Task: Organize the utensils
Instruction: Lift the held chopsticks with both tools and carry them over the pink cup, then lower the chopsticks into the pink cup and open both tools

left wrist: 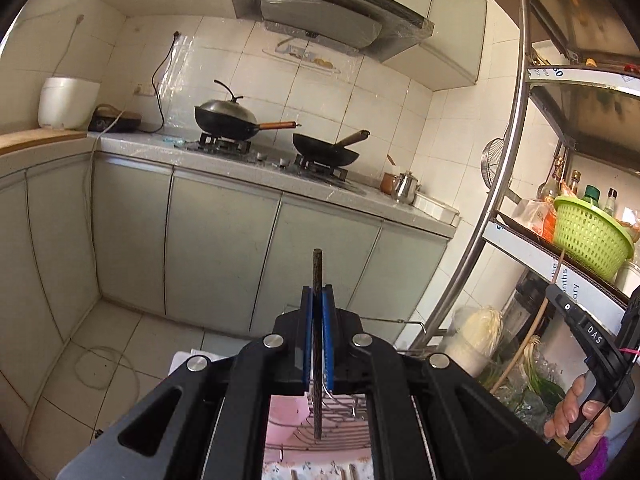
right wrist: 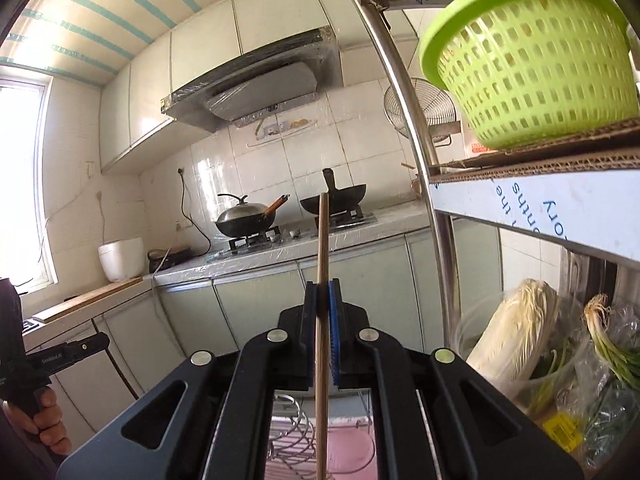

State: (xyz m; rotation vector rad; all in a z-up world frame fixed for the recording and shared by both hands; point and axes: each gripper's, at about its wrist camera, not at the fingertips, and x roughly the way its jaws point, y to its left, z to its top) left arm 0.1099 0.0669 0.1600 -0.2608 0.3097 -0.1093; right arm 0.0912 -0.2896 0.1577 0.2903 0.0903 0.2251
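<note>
Black jaws of the left gripper (left wrist: 317, 300) pinch a thin dark chopstick (left wrist: 317, 268) upright, its tip poking above the blue pads; below it a wire rack (left wrist: 320, 432) shows over something pink. Jaws of the right gripper (right wrist: 323, 300) are likewise pressed onto a pale wooden chopstick (right wrist: 323, 240), held mid-length and standing tall before the worktop (right wrist: 280, 258) with its woks. Both sticks look light, stiff and smooth — likely to swivel or slip, so a grip near the middle seems safest.
</note>
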